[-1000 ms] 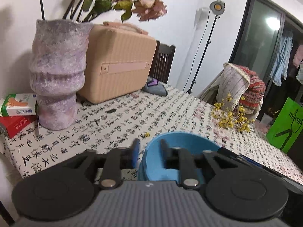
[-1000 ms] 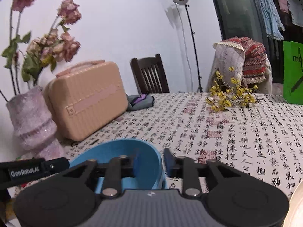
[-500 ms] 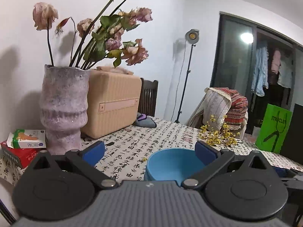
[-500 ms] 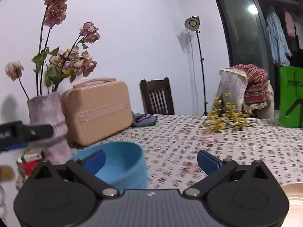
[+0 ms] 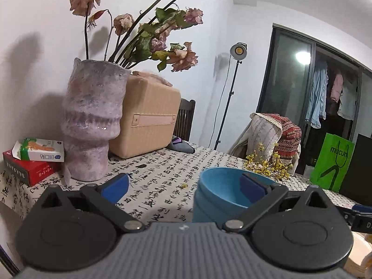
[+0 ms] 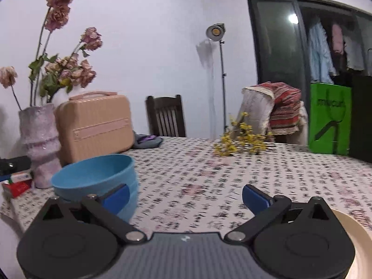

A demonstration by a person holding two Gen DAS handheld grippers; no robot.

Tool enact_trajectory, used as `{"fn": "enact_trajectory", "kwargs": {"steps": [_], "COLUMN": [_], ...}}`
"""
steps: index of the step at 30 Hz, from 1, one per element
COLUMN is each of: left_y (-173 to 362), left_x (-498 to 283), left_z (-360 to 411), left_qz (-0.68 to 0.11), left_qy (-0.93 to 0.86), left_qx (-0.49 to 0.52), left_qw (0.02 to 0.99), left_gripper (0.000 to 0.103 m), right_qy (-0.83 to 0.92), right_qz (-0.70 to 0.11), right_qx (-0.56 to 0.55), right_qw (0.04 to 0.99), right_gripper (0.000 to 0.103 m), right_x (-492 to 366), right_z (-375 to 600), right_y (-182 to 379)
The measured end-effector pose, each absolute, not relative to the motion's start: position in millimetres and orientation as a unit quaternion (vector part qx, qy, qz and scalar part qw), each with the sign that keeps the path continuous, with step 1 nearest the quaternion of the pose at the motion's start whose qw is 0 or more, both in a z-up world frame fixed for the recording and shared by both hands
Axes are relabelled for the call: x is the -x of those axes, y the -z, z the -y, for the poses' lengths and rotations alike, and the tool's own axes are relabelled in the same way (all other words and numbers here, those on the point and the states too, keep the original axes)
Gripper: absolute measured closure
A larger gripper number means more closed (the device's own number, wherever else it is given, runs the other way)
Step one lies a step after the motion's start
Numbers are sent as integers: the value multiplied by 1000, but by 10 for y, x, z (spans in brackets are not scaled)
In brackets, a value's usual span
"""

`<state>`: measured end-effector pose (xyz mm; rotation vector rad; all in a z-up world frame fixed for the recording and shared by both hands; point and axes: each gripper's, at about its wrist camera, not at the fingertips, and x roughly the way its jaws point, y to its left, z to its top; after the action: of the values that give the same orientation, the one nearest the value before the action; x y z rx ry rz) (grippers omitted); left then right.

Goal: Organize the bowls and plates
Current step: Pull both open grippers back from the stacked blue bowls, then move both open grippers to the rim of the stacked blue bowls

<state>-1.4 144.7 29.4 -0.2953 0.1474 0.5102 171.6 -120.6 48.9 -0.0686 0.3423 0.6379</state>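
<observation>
A blue bowl [image 5: 223, 186], apparently the top of a small stack of blue bowls [image 6: 93, 176], stands on the table's calligraphy-print cloth [image 5: 158, 181]. My left gripper [image 5: 183, 189] is open wide. Its right pad [image 5: 252, 190] overlaps the bowl in the picture but does not grip it. My right gripper [image 6: 186, 198] is also open wide, with only cloth between its pads, and the bowl stands behind its left pad [image 6: 116, 197]. A cream plate [image 6: 355, 237] lies at the lower right, partly hidden by the gripper body.
A purple vase [image 5: 93, 125] of dried roses, a beige case [image 5: 148, 121] and tissue boxes [image 5: 34, 160] crowd the table's left side. Yellow flower sprigs [image 6: 239, 139] lie further back. A chair [image 6: 166, 116], a lamp stand [image 6: 222, 81] and a green bag [image 6: 330, 121] stand beyond the table.
Both grippers were pinched on the blue bowl's rim a second ago. They have let go, opened wide and drawn back, leaving the bowl standing on the cloth.
</observation>
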Motion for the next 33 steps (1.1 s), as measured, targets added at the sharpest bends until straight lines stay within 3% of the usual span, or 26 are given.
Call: {"fn": "enact_trajectory", "kwargs": {"steps": [9,24,33], "left_y": [-425,-792,-880], "left_x": [-360,-1245,-1279], "left_z": [-1812,-2145,-2088], "left_qz": [-77,-121,-124], "left_qy": [-204,-66,-33], "left_qx": [135,133,156], "left_qw": [967,982,979], "left_gripper": [0,0,0], "right_qy": [-296,-198,-199], "right_qz": [-192,-215,-226], "right_qx": [55,3,-8], "right_qw": [934,956,954], "right_gripper": [0,0,0], "right_x": [-1954,-2213,-2114], "right_z": [1033,960,849], "right_y": [-464,-569,-727]}}
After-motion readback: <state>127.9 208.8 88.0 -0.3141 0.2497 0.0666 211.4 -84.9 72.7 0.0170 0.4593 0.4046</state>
